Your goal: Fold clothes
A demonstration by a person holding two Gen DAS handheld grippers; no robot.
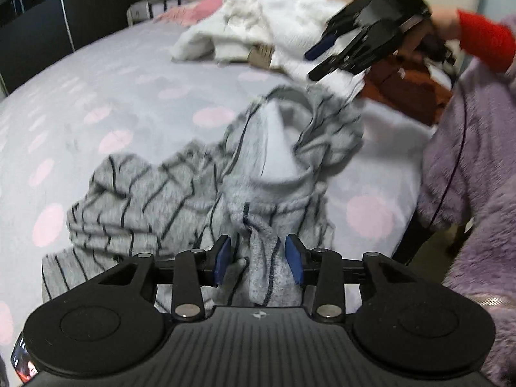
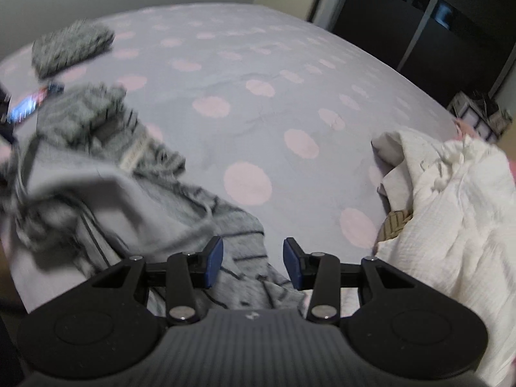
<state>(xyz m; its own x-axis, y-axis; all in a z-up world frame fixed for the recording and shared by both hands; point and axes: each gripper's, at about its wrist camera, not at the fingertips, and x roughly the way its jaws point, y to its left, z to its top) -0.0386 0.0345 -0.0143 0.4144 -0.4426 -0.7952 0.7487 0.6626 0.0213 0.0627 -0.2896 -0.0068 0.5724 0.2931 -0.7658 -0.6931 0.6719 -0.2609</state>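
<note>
Currently, left gripper (image 1: 258,259): spread around a bunched fold of the striped grey garment (image 1: 200,187), seemingly not clamping it.
Right gripper (image 2: 253,262): parted, empty above the cloth.
Risk: you'd pinch several layers, folding it crooked.

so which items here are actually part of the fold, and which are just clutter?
In play:
grey striped garment
left tool, open, fabric between its fingers
right tool, open
white garment, probably next

Lying about:
folded grey item
rust-brown clothing
purple fleece
polka-dot bedsheet
</note>
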